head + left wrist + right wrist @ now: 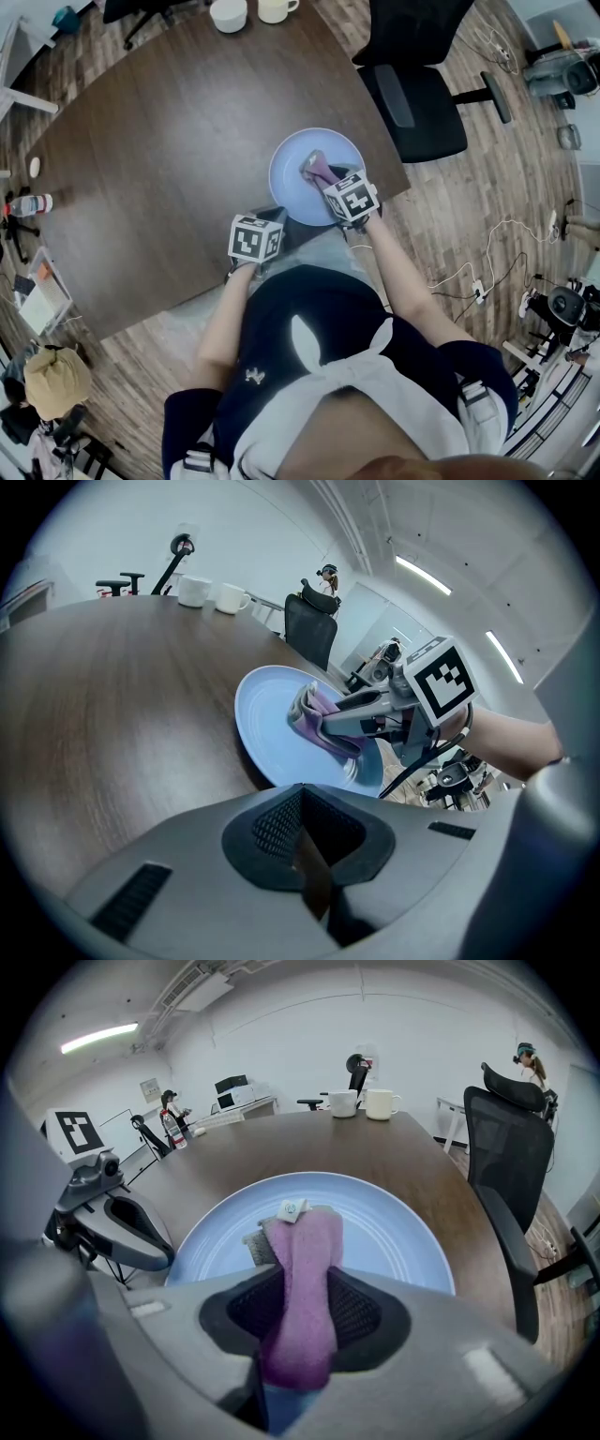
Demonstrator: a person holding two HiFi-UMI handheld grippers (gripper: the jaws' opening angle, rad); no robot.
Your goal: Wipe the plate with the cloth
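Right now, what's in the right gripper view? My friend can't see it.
The right hand-held gripper squeezes a purple cloth that lies on a light blue plate on a brown table. The left hand-held gripper sits by the plate's left rim, with two cups and a black chair farther off.

The left gripper (300, 799) is pointing across the dark wooden table (122, 696), its jaws sitting together with only a thin brown sliver showing between them. Just beyond its tips a light blue plate (265, 738) is lying on the table. From the right, the right gripper (325, 726) is holding a bunched purple cloth (312, 714) against the plate. A white cup (194, 591) and a white mug (232, 598) are standing at the far edge, left of a black office chair (309, 630).
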